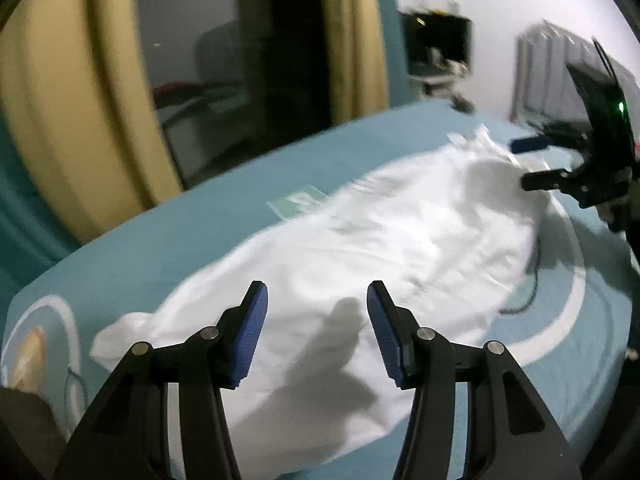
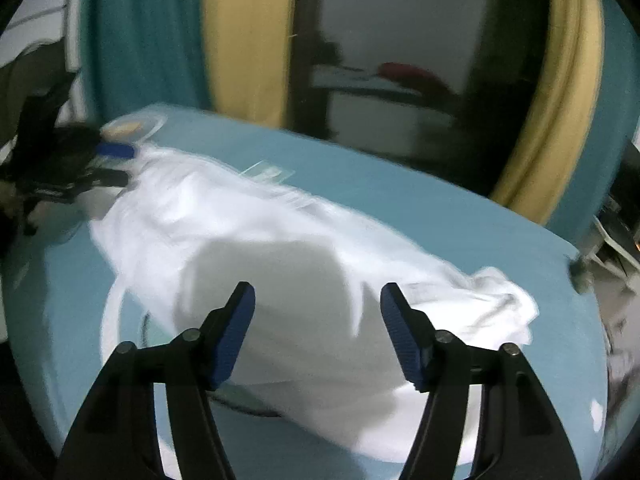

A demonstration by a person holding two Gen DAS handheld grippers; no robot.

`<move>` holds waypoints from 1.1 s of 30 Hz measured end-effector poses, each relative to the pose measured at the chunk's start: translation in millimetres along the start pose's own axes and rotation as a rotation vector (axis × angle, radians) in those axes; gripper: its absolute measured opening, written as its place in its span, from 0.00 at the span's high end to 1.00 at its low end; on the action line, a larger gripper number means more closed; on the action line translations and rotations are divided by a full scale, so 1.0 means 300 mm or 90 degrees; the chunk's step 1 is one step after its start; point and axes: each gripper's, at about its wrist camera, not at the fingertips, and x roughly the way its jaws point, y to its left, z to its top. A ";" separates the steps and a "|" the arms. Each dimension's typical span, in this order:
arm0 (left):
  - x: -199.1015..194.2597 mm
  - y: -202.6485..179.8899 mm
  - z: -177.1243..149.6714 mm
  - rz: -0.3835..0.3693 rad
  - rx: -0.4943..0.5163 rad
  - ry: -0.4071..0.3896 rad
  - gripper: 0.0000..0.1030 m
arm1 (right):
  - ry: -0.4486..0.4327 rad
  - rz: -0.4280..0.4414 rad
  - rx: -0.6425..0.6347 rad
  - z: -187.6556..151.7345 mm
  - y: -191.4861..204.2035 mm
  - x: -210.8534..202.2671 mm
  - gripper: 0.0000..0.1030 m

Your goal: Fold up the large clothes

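Note:
A large white garment (image 1: 360, 248) lies spread lengthwise on a blue bed sheet (image 1: 168, 248). It also shows in the right wrist view (image 2: 260, 248). My left gripper (image 1: 317, 296) is open and empty, hovering over the garment's near end. My right gripper (image 2: 318, 298) is open and empty over the opposite end. Each gripper shows in the other's view: the right gripper (image 1: 532, 164) at the garment's far right end, the left gripper (image 2: 120, 164) at its far left end, both open. The frames are motion-blurred.
The blue bed sheet (image 2: 400, 196) has white curved patterns. Yellow and teal curtains (image 1: 56, 120) and a dark window stand behind the bed. A white radiator (image 1: 560, 68) and a dark box (image 1: 436, 44) sit by the white wall. A thin dark cable (image 1: 528, 292) lies beside the garment.

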 end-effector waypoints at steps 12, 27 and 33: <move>0.003 -0.100 -0.025 -0.080 0.076 0.024 0.47 | 0.036 -0.002 -0.106 0.006 0.080 0.032 0.85; 0.041 -0.028 0.083 -0.018 0.066 0.004 0.95 | -0.033 -0.027 -0.108 0.212 -0.019 0.067 0.99; 0.124 0.084 0.194 0.054 0.046 0.002 0.95 | -0.022 -0.064 -0.120 0.302 -0.063 0.170 0.99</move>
